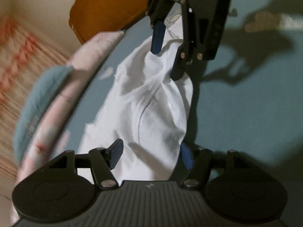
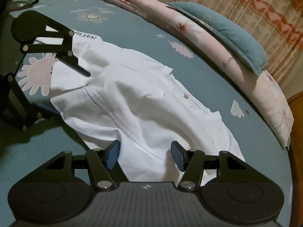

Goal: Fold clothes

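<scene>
A white T-shirt (image 2: 144, 102) lies crumpled on the teal flowered bedsheet (image 2: 132, 28), with black lettering at its far left edge. My right gripper (image 2: 145, 155) is open at the shirt's near edge, with a fold of cloth lying between its blue pads. In the left wrist view the right gripper (image 1: 166, 64) straddles the far, bunched end of the T-shirt (image 1: 151, 109). My left gripper (image 1: 151, 156) stands open with the near end of the shirt between its fingers. From the right wrist view the left gripper (image 2: 71, 92) sits wide over the shirt's left corner.
A folded pink floral quilt (image 2: 217, 43) with a teal pillow (image 2: 227, 36) on it runs along the bed's far side. An orange-patterned curtain (image 2: 255, 9) hangs behind. An orange-brown wooden piece (image 1: 109, 9) stands at the bed's end. Bare sheet (image 1: 246, 104) lies beside the shirt.
</scene>
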### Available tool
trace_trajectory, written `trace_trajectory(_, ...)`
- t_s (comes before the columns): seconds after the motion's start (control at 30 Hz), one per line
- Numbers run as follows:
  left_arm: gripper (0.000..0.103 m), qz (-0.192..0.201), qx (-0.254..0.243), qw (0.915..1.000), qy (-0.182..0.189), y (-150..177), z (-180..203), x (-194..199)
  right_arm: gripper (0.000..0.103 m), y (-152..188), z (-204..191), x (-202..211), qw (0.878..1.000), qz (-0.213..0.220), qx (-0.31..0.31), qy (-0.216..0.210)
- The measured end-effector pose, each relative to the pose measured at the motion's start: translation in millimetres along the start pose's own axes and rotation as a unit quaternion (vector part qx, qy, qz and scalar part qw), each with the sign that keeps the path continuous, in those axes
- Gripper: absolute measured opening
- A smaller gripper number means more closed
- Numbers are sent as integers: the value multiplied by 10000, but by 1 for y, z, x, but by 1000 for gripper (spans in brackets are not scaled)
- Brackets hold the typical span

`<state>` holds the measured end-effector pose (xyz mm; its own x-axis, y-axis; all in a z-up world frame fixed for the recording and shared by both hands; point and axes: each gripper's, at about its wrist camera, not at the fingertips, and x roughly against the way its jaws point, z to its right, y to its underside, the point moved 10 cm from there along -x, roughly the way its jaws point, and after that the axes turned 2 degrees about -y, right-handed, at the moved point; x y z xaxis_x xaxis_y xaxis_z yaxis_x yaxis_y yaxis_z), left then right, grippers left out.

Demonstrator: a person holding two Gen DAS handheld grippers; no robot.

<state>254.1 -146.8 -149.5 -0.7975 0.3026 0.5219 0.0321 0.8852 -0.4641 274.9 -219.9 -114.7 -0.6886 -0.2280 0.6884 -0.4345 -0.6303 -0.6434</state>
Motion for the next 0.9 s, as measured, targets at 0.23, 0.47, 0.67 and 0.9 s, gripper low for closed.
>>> trace_trajectory(0.23,66,8,509,9987,-51,-2,-24,3,70,7,-28,28,9975,110,693,98)
trace_trajectory(0.47,66,29,730,9973,-10,0,-37,7,71,20,-53,7,9695,-85,2183,1109)
trace_trajectory(0.67,66,-10,984,9951,75,10,-43,9,33,17,-64,11,9459,-94,2924,1402)
trace_trajectory(0.9,71,360,928,9950,97,0,-33,31,9,2,-58,42,9586,84,2549,1268)
